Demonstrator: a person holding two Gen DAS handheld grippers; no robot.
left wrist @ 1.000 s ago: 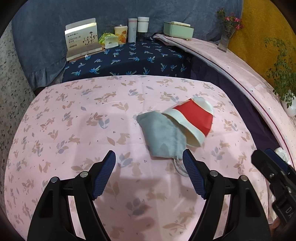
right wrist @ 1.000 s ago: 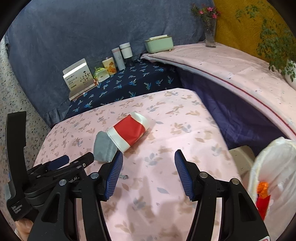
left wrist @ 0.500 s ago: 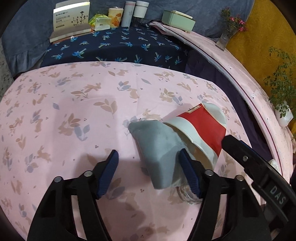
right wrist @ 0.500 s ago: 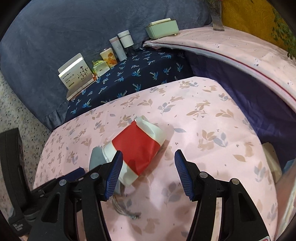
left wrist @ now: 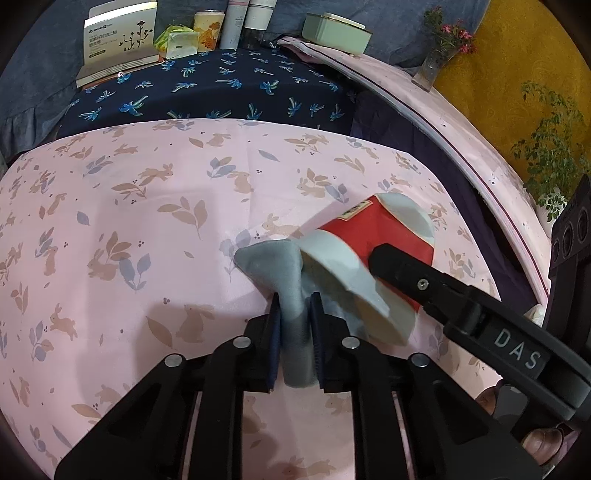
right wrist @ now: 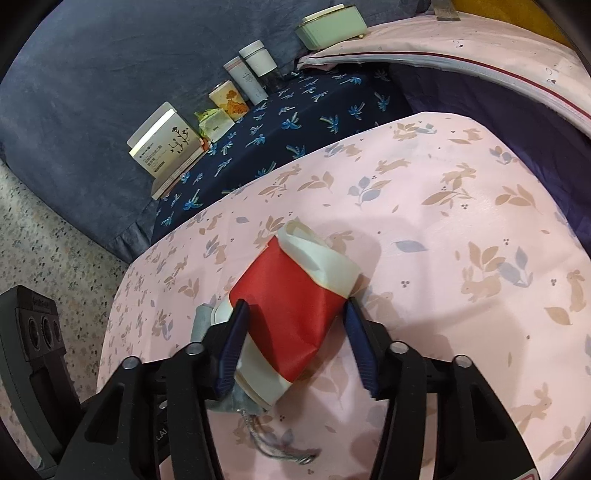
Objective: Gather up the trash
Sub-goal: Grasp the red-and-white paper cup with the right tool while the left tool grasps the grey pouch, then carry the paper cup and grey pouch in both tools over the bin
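Observation:
A crushed red-and-white paper cup lies on its side on the pink rabbit-print cloth, its mouth against a grey face mask. My left gripper is closing and its pads pinch the mask's near end. In the right wrist view the cup lies between the fingers of my right gripper, whose jaws are closing; the left pad touches the cup and the right pad stands just beside it. The mask peeks out behind the cup, and its ear loop trails on the cloth.
Behind the pink cloth, a navy leaf-print cloth carries a white carton, small packets and two bottles. A pale green box, a flower vase and a potted plant stand along the right. Speckled floor lies at left.
Both grippers came down and forward onto the trash. The left jaws closed onto the grey mask. The right jaws moved around the red cup and narrowed.

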